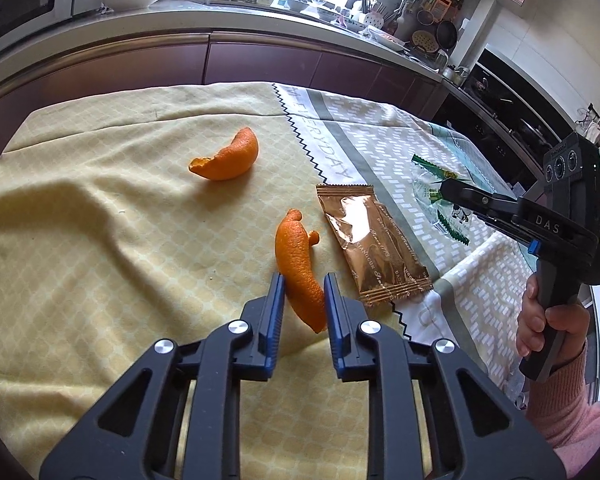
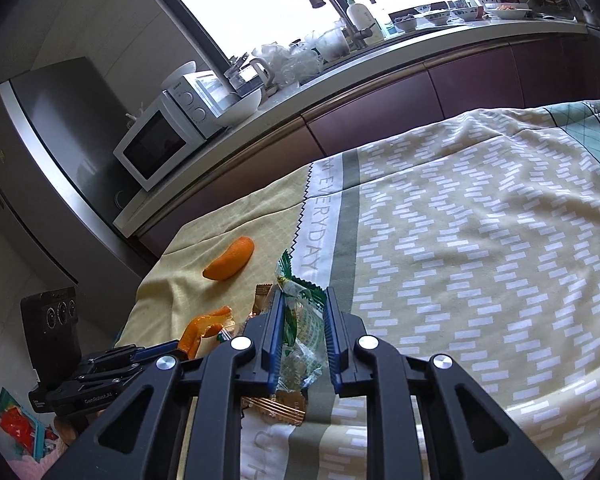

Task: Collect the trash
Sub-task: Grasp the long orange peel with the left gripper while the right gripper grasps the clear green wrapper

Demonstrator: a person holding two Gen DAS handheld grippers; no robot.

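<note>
Orange peel strip [image 1: 300,276] sits pinched in our left gripper [image 1: 304,280] near us; our right gripper [image 2: 302,300] clamps the clear green-printed wrapper [image 2: 300,320], the copper wrapper [image 1: 374,240] lying between them on the tablecloth [image 1: 100,220].

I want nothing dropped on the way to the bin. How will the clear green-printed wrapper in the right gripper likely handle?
The wrapper looks thin and crumpled between the right gripper pads, so probably floppy and very light. Its glossy film may be slippery. Loose ends stick out past the pads, so it could sag or flutter.
</note>
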